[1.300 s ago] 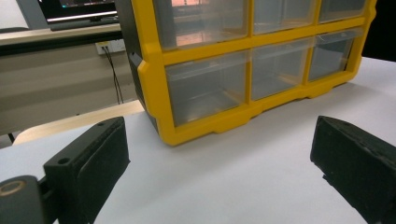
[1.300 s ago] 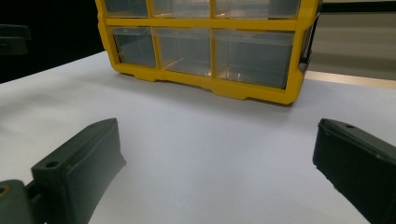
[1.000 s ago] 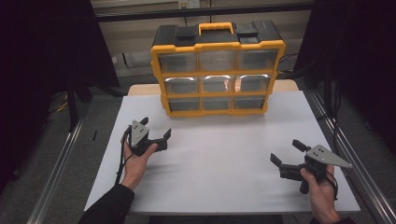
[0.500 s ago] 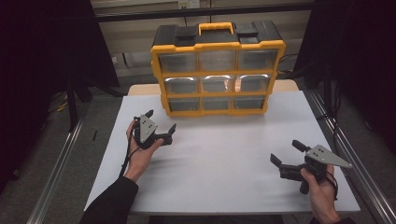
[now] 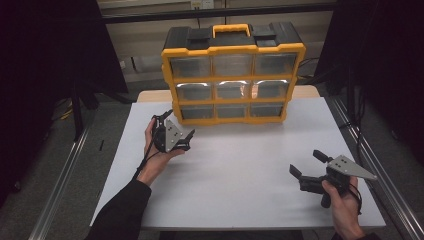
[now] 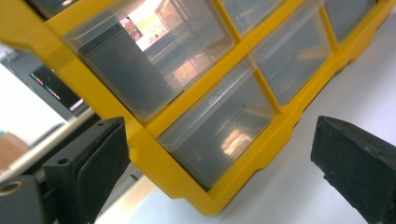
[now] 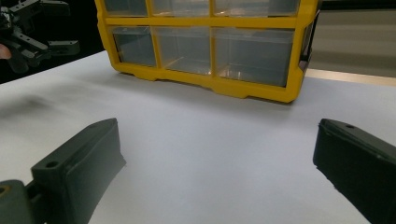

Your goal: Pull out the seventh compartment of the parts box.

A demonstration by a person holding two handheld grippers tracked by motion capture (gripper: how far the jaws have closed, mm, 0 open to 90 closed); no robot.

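The drawer cabinet (image 5: 233, 75) is being approached: the left hand-held gripper (image 5: 184, 141), jaws apart, is closing on its bottom-left drawer (image 6: 219, 126), likely to open it, while the right hand-held gripper (image 5: 309, 172), also apart, is waiting well off.

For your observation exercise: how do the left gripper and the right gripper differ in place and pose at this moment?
The left gripper is raised close to the yellow drawer organizer, near its bottom-left drawer; the right gripper sits far from it, near the table's front edge. The left points right; the right points left. Both are open, holding nothing.
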